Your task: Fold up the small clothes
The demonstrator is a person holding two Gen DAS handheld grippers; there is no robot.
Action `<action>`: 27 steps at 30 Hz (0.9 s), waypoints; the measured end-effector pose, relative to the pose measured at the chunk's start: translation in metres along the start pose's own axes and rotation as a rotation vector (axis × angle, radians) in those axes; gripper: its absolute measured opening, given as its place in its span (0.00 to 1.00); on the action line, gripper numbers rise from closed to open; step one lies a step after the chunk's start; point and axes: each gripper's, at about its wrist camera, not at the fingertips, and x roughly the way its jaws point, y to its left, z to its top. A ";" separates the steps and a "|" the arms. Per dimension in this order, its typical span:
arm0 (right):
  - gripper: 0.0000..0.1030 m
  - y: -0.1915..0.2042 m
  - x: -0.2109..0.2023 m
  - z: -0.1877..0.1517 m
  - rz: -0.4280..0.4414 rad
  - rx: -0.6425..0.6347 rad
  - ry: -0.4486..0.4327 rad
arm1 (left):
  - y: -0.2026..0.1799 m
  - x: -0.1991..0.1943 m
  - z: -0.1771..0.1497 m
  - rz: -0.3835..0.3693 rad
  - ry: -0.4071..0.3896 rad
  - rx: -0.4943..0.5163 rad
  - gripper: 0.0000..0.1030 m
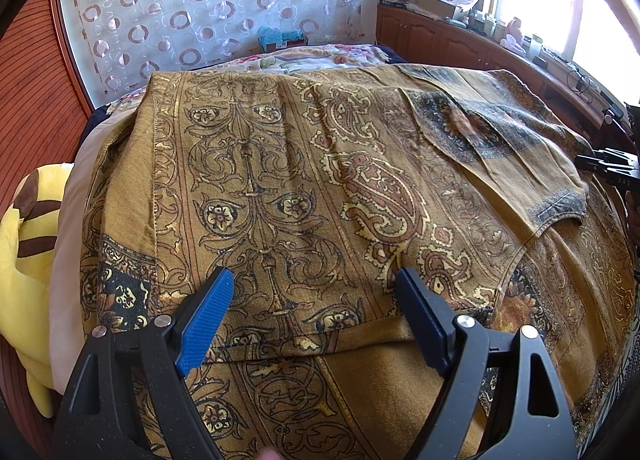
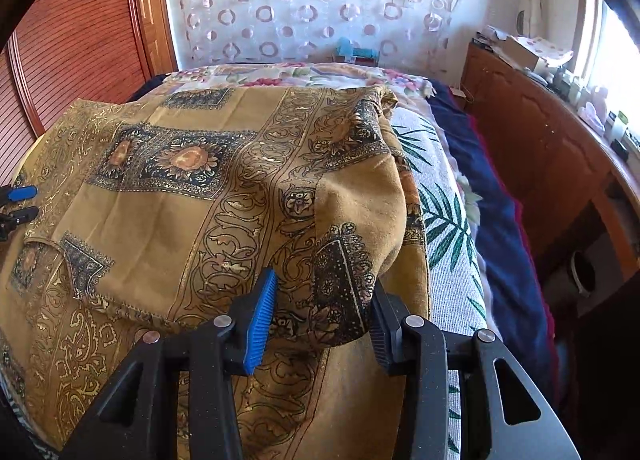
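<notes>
A mustard-brown paisley garment [image 1: 312, 188] lies spread on the bed, with one sleeve [image 1: 512, 148] folded in over its right side. My left gripper [image 1: 316, 284] is open, its blue fingers [image 1: 208, 316] just above the garment's near hem. In the right wrist view the same garment [image 2: 192, 188] shows a raised fold [image 2: 352, 228] at its right edge. My right gripper [image 2: 324, 292] is open with this fold between its fingers [image 2: 260, 320]. The left gripper's tips [image 2: 20, 204] show at that view's left edge, and the right gripper [image 1: 612, 168] at the left view's right edge.
A yellow striped plush toy [image 1: 24, 268] lies left of the bed. A floral quilt [image 1: 320, 54] lies behind the garment. A palm-print cover [image 2: 448, 220] and a navy blanket [image 2: 504, 220] lie to the right. A wooden cabinet [image 2: 540, 140] with clutter runs under the window.
</notes>
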 end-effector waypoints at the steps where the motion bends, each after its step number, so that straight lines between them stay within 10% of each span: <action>1: 0.43 0.000 0.000 0.000 0.001 0.000 0.000 | -0.001 0.000 0.000 0.003 0.000 -0.003 0.81; 11: 0.43 -0.001 0.000 -0.001 0.002 0.000 -0.003 | 0.028 -0.047 -0.007 0.004 -0.104 -0.131 0.72; 16: 0.43 -0.002 -0.001 -0.002 0.003 0.000 -0.005 | 0.054 -0.071 -0.004 0.105 -0.174 -0.148 0.50; 27: 0.43 -0.002 0.000 -0.003 0.003 -0.002 -0.008 | 0.070 -0.038 -0.007 0.145 -0.092 -0.152 0.26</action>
